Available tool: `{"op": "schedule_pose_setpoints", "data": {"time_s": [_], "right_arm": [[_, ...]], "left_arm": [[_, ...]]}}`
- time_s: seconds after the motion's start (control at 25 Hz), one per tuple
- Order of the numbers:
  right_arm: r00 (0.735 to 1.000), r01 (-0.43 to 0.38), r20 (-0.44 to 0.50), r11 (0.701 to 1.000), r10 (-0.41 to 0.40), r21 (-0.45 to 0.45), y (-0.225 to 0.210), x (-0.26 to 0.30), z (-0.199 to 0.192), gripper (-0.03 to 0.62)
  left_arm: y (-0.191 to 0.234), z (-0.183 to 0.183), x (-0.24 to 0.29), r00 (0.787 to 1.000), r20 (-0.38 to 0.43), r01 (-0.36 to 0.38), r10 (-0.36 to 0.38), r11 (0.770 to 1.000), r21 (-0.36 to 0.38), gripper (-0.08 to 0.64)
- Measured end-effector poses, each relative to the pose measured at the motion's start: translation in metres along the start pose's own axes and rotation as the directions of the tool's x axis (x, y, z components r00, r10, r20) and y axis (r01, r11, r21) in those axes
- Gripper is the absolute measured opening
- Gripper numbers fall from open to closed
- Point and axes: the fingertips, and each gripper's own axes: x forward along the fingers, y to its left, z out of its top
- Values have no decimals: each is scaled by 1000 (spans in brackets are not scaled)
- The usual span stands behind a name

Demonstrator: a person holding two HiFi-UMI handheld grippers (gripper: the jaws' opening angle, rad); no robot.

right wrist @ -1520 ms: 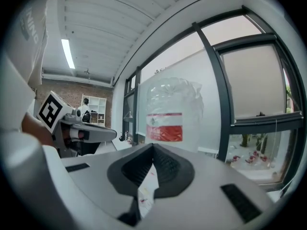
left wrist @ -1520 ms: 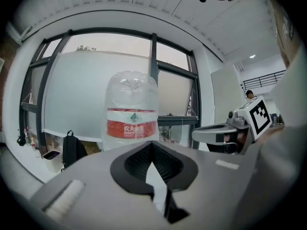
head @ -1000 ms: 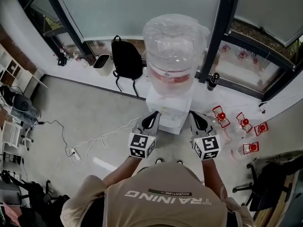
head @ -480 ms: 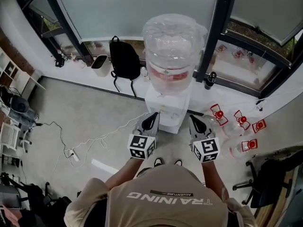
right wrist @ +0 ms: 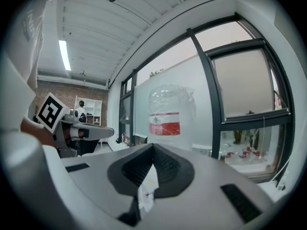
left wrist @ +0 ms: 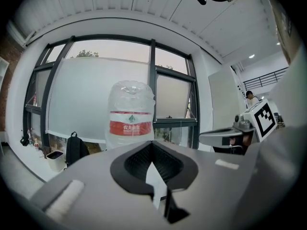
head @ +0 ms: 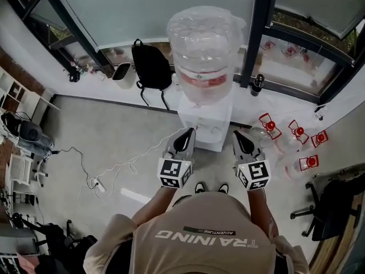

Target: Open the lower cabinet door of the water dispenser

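The white water dispenser (head: 203, 120) stands by the window with a big clear bottle (head: 202, 47) on top. From above its lower cabinet door is hidden. My left gripper (head: 187, 132) and right gripper (head: 239, 135) are held side by side just in front of the dispenser, apart from it, both shut and empty. The left gripper view shows the left gripper (left wrist: 152, 144) with jaws together and the bottle (left wrist: 131, 116) beyond it. In the right gripper view the right gripper (right wrist: 153, 146) is likewise shut, with the bottle (right wrist: 167, 114) ahead. The dispenser body is hidden in both gripper views.
A black backpack (head: 151, 67) and a white bin (head: 122, 75) stand left of the dispenser. Several red-capped empty bottles (head: 285, 133) lie on the floor at the right. A cable with a power strip (head: 97, 184) runs across the floor at left. A black chair (head: 331, 210) is at right.
The head view has shifted a little, and the person's shoes now show below the grippers. The right gripper drifted slightly. Both stay shut in front of the dispenser.
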Motion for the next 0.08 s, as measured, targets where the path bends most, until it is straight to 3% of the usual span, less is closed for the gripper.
{"op": "schedule_pose_setpoints", "data": {"time_s": [0.08], "right_arm": [[1000,1,7,1000,-1,-11,-4,-1,4,11]], "left_arm": [[-3,3,2,1000,10,-1,1,1000,0,8]]}}
